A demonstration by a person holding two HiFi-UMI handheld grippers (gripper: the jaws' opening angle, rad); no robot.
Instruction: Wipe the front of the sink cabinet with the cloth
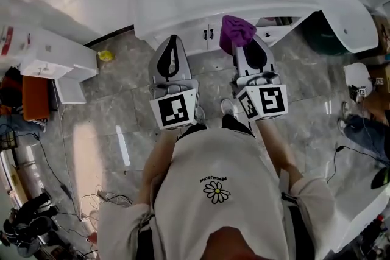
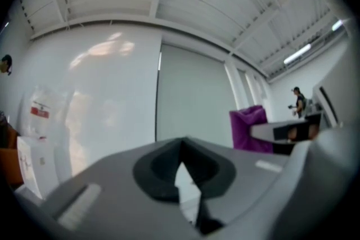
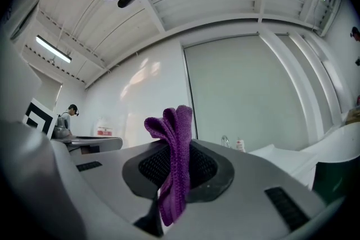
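A yellow object (image 1: 106,56) lies on the marble floor (image 1: 109,131) beside a white box (image 1: 56,56).

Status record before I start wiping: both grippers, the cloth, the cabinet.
left gripper: shut, nothing in it
right gripper: shut on the cloth
cloth: purple, bunched, sticking out past the jaws
sink cabinet: straight ahead, doors shut
contact: cloth seems clear of the cabinet front; wiping not yet under way
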